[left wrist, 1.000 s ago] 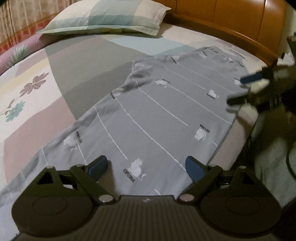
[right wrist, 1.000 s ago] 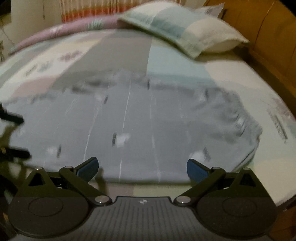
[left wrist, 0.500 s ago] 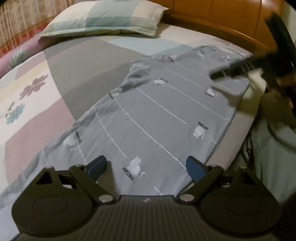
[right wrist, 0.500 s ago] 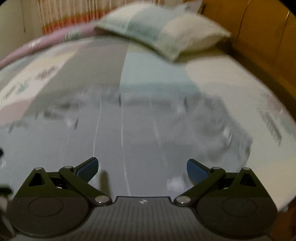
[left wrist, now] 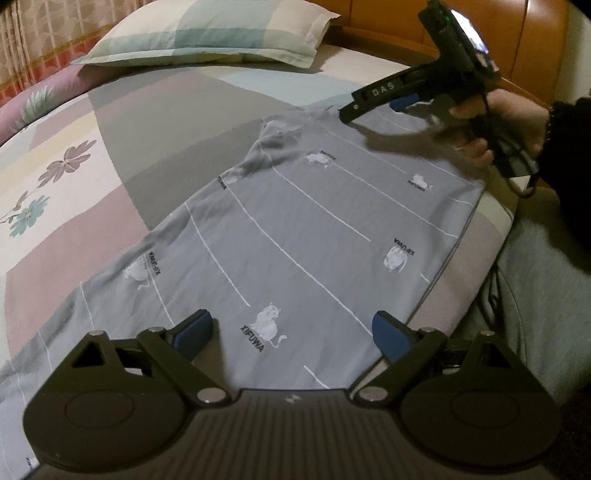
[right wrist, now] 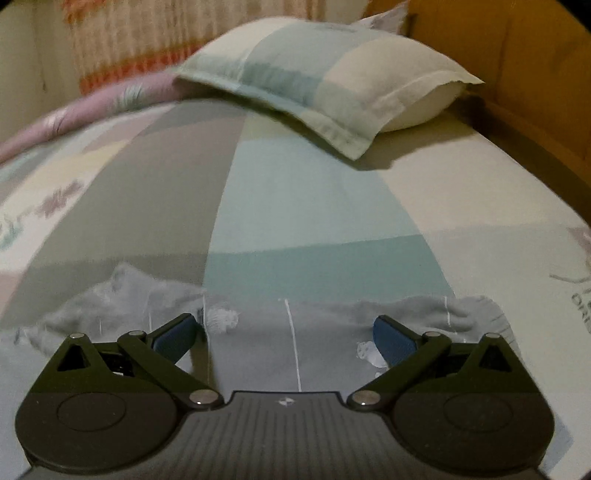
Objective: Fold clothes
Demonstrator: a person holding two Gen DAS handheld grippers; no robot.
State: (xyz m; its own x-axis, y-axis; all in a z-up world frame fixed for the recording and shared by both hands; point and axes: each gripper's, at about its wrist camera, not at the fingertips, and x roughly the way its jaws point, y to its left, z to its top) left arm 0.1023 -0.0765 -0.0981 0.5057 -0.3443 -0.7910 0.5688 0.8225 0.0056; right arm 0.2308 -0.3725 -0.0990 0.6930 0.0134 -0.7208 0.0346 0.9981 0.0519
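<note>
Figure. A grey striped garment [left wrist: 295,221] printed with small cats lay spread flat along the near edge of the bed [left wrist: 110,206], still unfolded. The left gripper [left wrist: 291,328] hovered low over one end of the cloth, its blue-padded jaws wide apart and holding nothing. The right gripper [right wrist: 284,334], gripped by a person's hand [left wrist: 498,122] in a dark sleeve, was poised over the far hem, jaws likewise spread and empty; in its own view the rumpled edge of the garment lay just ahead of the pads.

The step in hand appeared to be taking hold of the garment for a first fold. To do it well, each jaw should probably close on a single edge or corner without gathering the bedsheet beneath, and both ends should lift together so the stripes stay aligned.

The surface was a soft patchwork bedsheet [right wrist: 314,206] with floral panels, likely to yield under pressure. A matching pillow [right wrist: 325,77] rested near the wooden headboard [left wrist: 443,33]; a patterned curtain [left wrist: 44,40] hung behind.
</note>
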